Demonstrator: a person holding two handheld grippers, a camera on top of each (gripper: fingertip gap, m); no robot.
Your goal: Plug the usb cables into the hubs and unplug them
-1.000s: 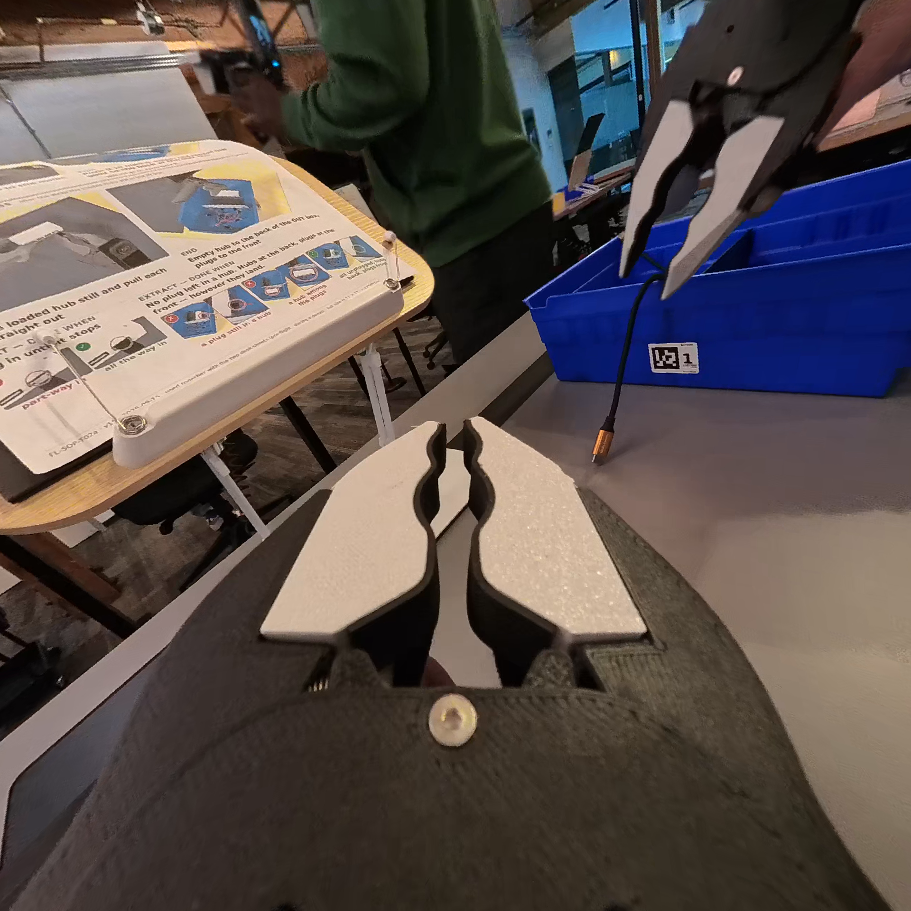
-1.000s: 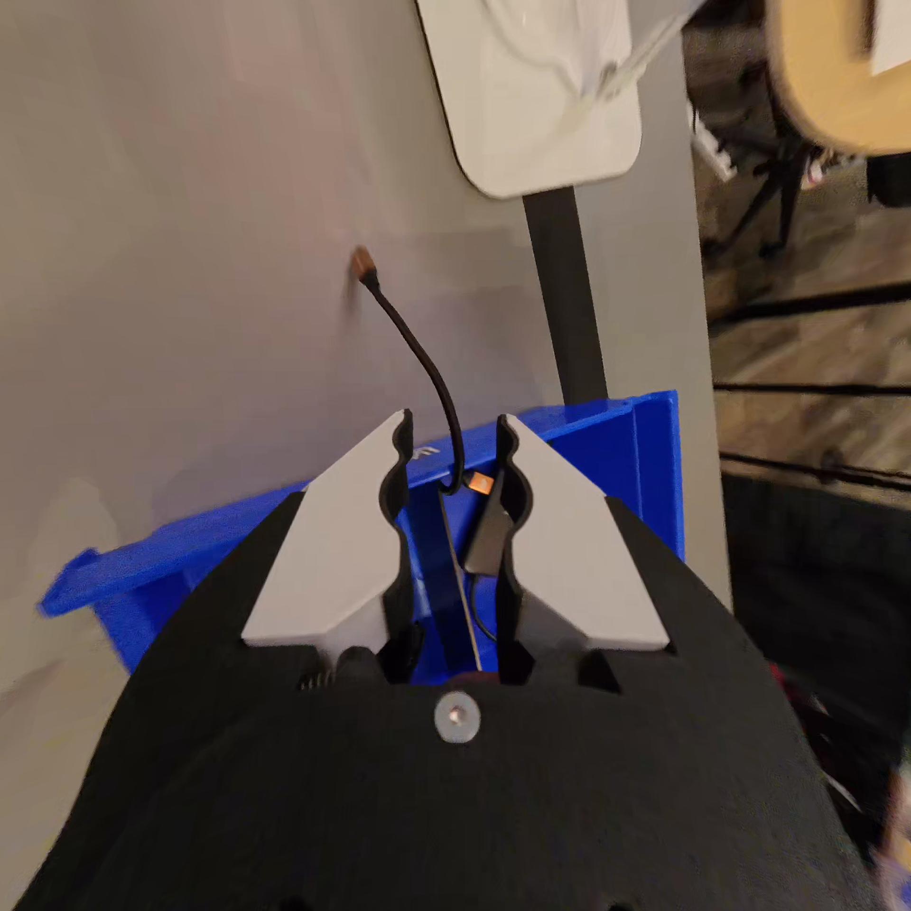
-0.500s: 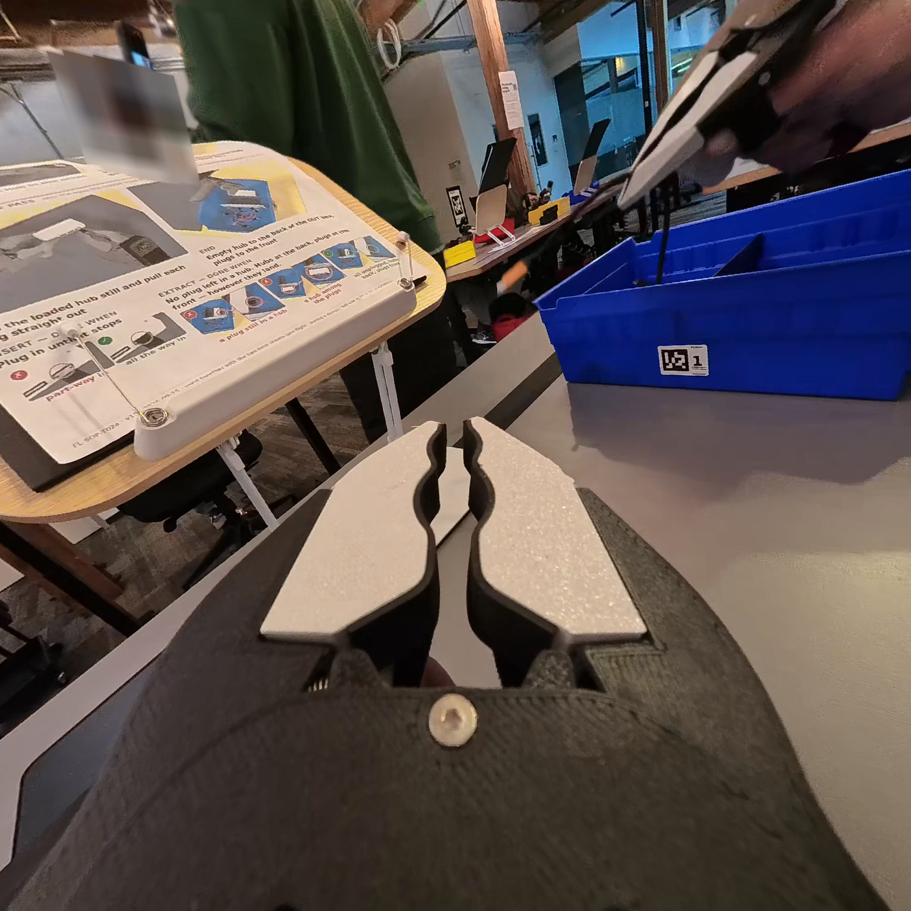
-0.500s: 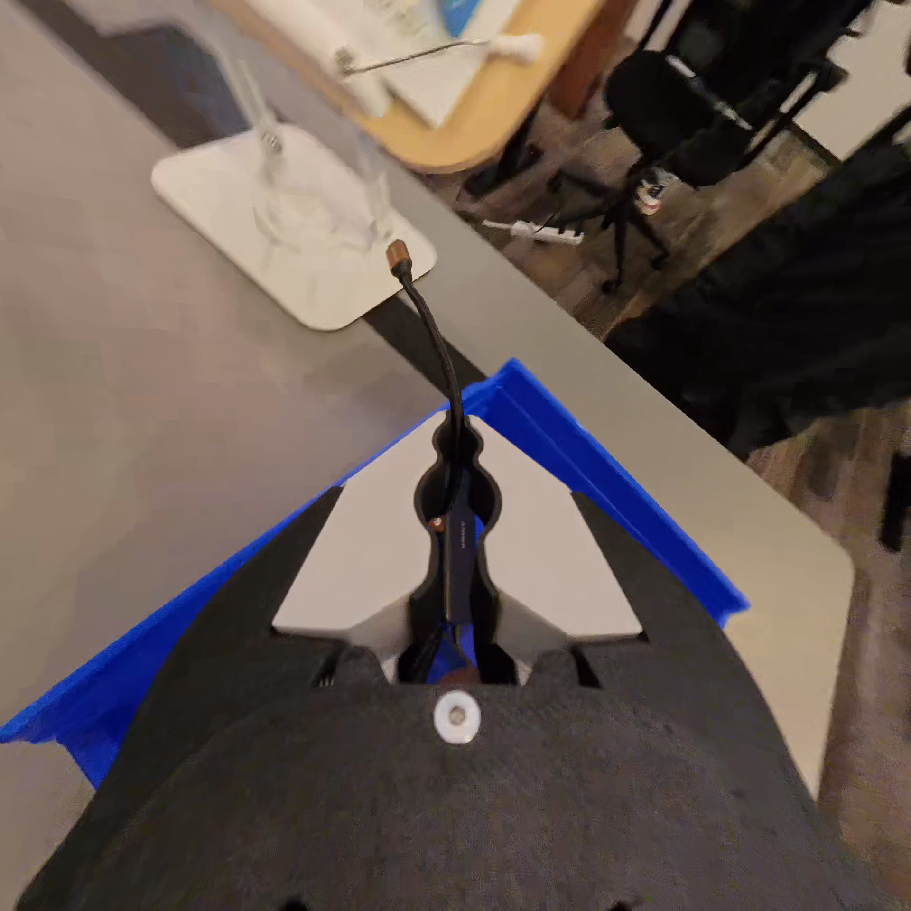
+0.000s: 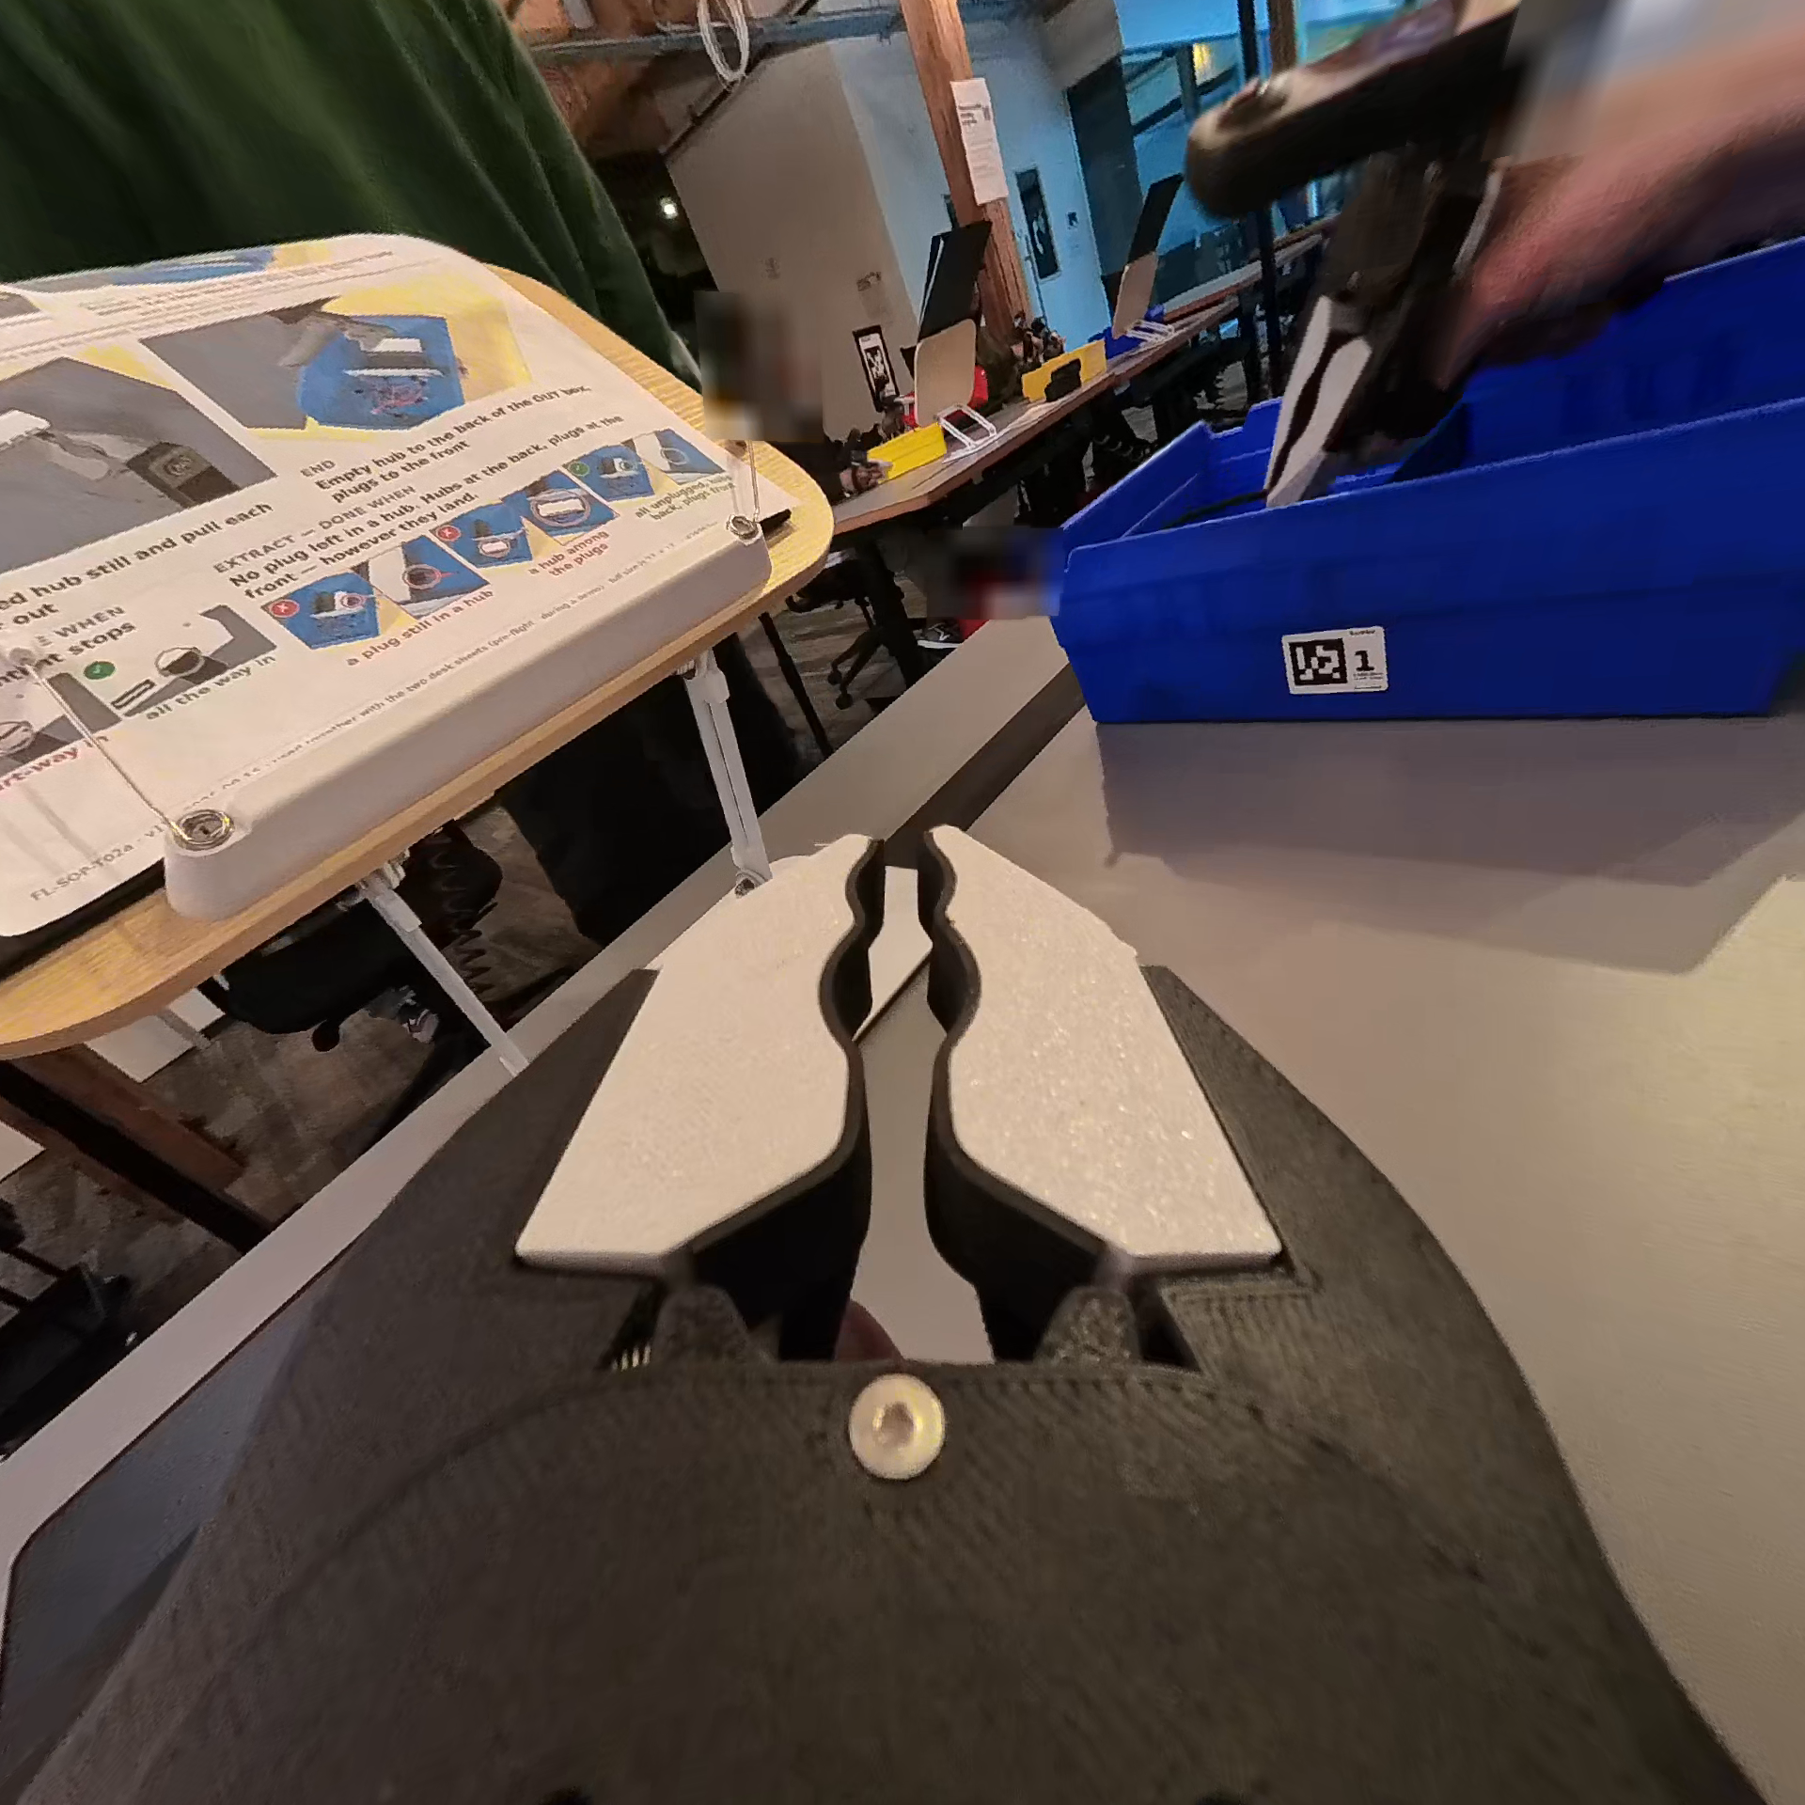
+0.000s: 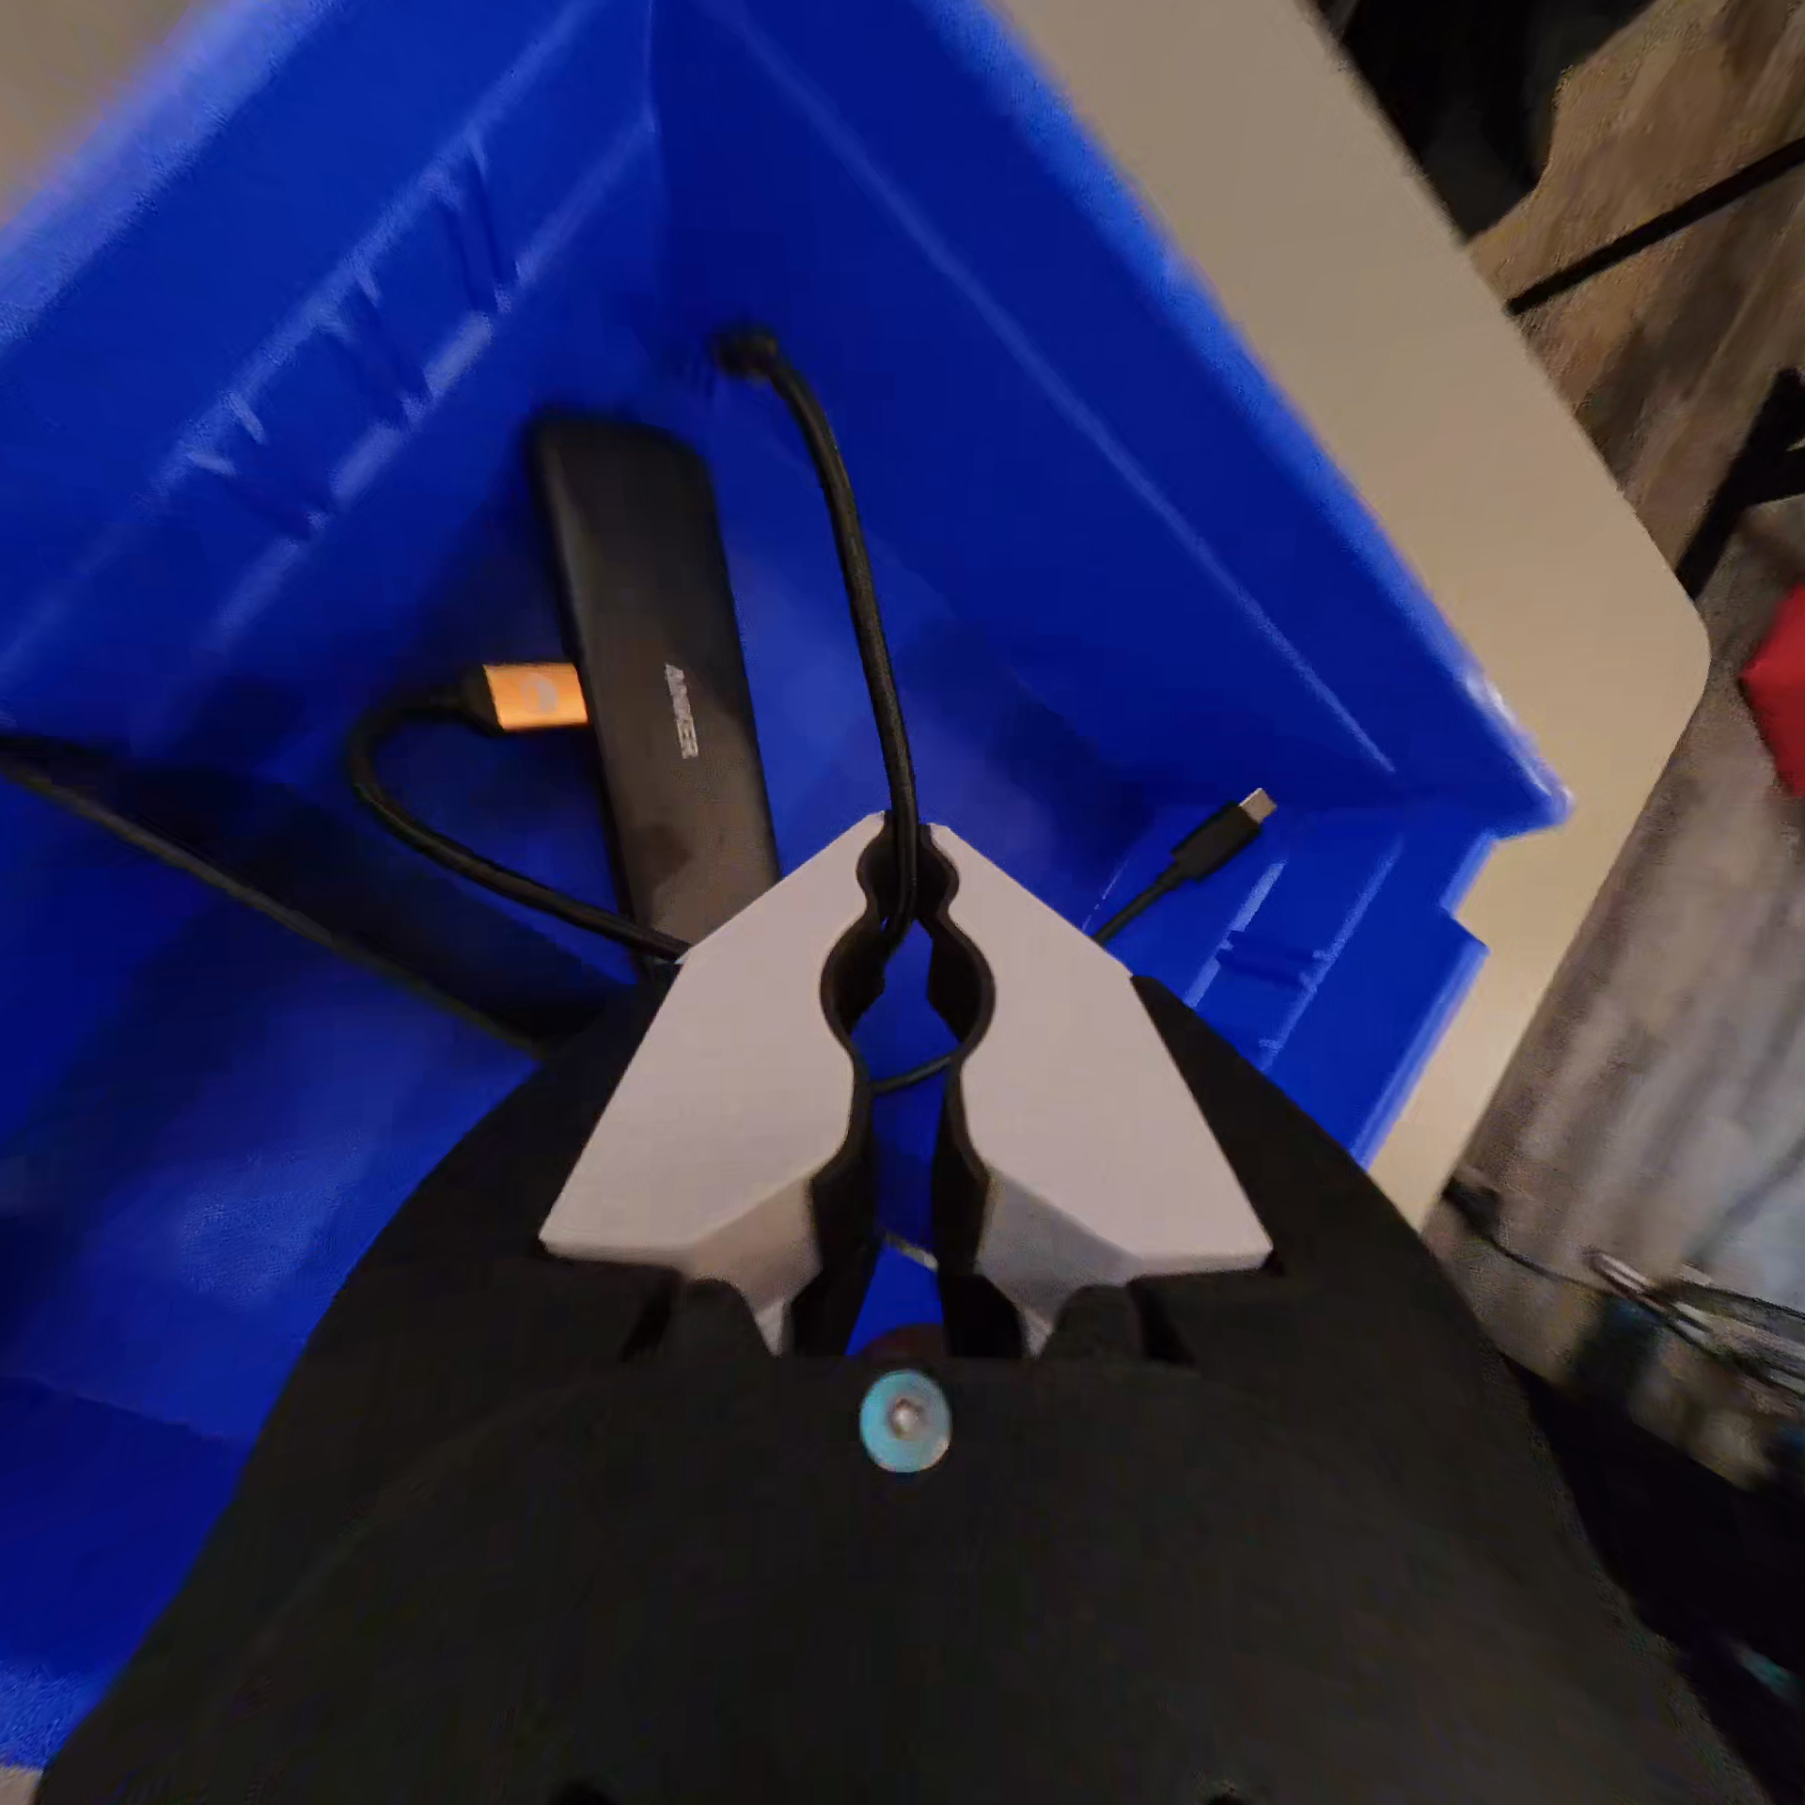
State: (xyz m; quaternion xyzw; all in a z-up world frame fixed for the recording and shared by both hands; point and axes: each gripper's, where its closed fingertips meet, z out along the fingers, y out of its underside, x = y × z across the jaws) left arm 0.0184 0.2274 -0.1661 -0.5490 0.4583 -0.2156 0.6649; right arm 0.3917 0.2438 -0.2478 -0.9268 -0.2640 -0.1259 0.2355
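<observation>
The right gripper [image 6: 903, 845] is down inside the blue bin [image 6: 1123, 410], its 2 fingers pinched together on a black usb cable [image 6: 860, 586] that runs from the tips toward the bin's far corner. Beside that cable a black usb hub [image 6: 654, 664] lies flat on the bin floor, with an orange-shelled plug [image 6: 532, 695] seated in its long side and that plug's lead looping back under the gripper. A loose small plug [image 6: 1226, 830] rests near the bin's right wall.

In the left wrist view, the left gripper [image 5: 903, 850] hovers low over the grey worktop [image 5: 1465, 977] near its left edge, fingers nearly closed with a narrow gap and nothing between them. The bin sits at the worktop's far edge, where the right gripper [image 5: 1309, 449] reaches in. An instruction sheet on a stand [image 5: 391, 547] stands left.
</observation>
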